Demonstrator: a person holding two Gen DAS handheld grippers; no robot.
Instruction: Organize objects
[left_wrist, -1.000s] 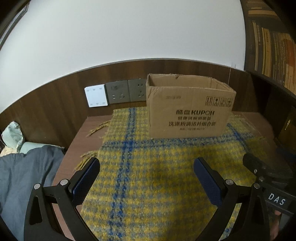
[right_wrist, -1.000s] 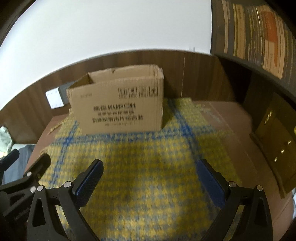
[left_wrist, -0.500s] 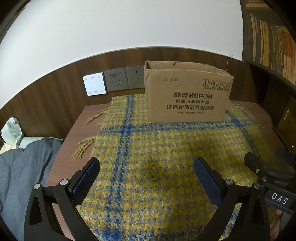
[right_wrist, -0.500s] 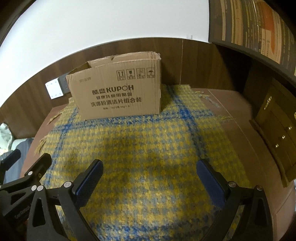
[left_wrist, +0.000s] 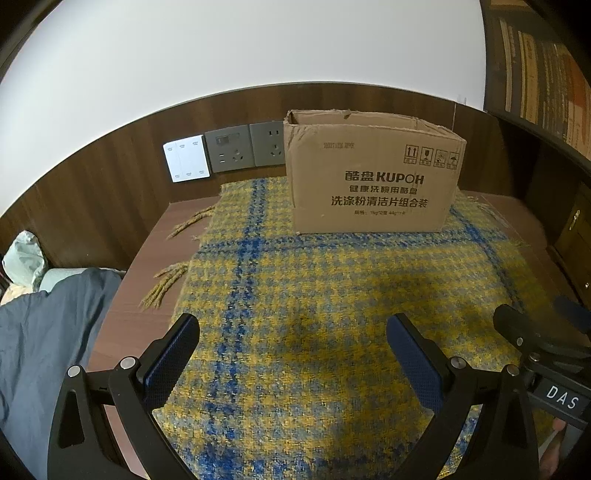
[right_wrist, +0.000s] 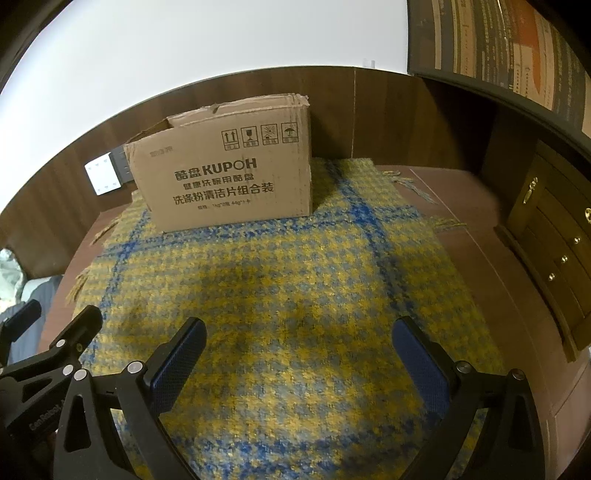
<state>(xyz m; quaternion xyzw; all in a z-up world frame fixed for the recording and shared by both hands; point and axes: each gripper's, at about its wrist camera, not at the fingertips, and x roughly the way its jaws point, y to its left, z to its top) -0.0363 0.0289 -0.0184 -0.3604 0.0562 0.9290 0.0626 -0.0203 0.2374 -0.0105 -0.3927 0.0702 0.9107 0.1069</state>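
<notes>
A brown open-topped cardboard box (left_wrist: 373, 177) printed KUPOH stands upright at the far side of a yellow and blue plaid cloth (left_wrist: 314, 295). It also shows in the right wrist view (right_wrist: 229, 177) on the same cloth (right_wrist: 280, 288). Its inside is hidden. My left gripper (left_wrist: 293, 332) is open and empty above the near part of the cloth. My right gripper (right_wrist: 299, 338) is open and empty too, beside the left one. No loose objects show on the cloth.
The cloth covers a brown wooden table (left_wrist: 155, 251) against a dark wood wall panel with a white switch (left_wrist: 186, 158) and grey sockets (left_wrist: 245, 147). Grey bedding (left_wrist: 44, 332) lies at the left. A wooden drawer cabinet (right_wrist: 550, 243) stands at the right, bookshelves (left_wrist: 539, 66) above.
Both grippers have pulled back from the box and risen, so more of the cloth shows in front of it. Both stay open and empty.
</notes>
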